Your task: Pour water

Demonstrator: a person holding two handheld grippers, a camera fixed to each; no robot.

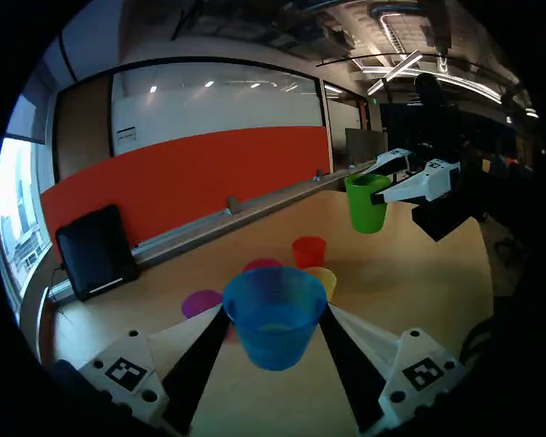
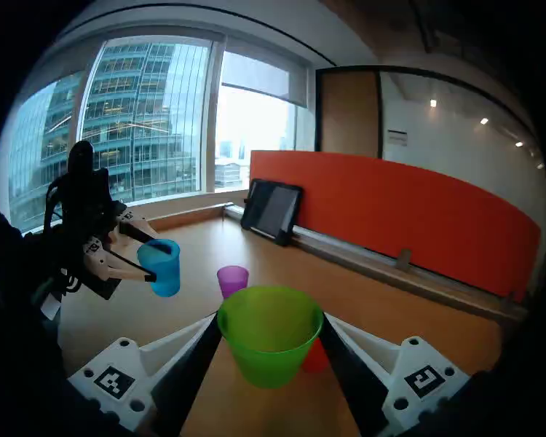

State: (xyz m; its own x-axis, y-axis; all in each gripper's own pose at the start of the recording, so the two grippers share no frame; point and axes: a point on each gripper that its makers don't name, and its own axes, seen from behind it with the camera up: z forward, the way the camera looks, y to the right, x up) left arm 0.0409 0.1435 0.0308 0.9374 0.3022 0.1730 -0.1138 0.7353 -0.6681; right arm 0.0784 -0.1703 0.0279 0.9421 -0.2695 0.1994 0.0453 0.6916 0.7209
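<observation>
In the left gripper view, my left gripper (image 1: pixel 274 315) is shut on a translucent blue cup (image 1: pixel 274 339), held upright above the table with a little water in its bottom. Farther off on the right, my right gripper (image 1: pixel 378 194) holds a green cup (image 1: pixel 365 207) upright in the air. In the right gripper view, the right gripper (image 2: pixel 271 322) is shut on the green cup (image 2: pixel 269 346), whose inside looks empty. At the far left of that view, the left gripper (image 2: pixel 146 266) carries the blue cup (image 2: pixel 162 268). The two held cups are apart.
On the wooden table (image 1: pixel 411 291) stand a red cup (image 1: pixel 309 251), a yellow cup (image 1: pixel 324 279), a purple cup (image 1: pixel 200 301) and a magenta cup (image 1: pixel 261 264) partly behind the blue one. A dark tablet (image 2: pixel 271 210) leans against the orange partition (image 2: pixel 418 211).
</observation>
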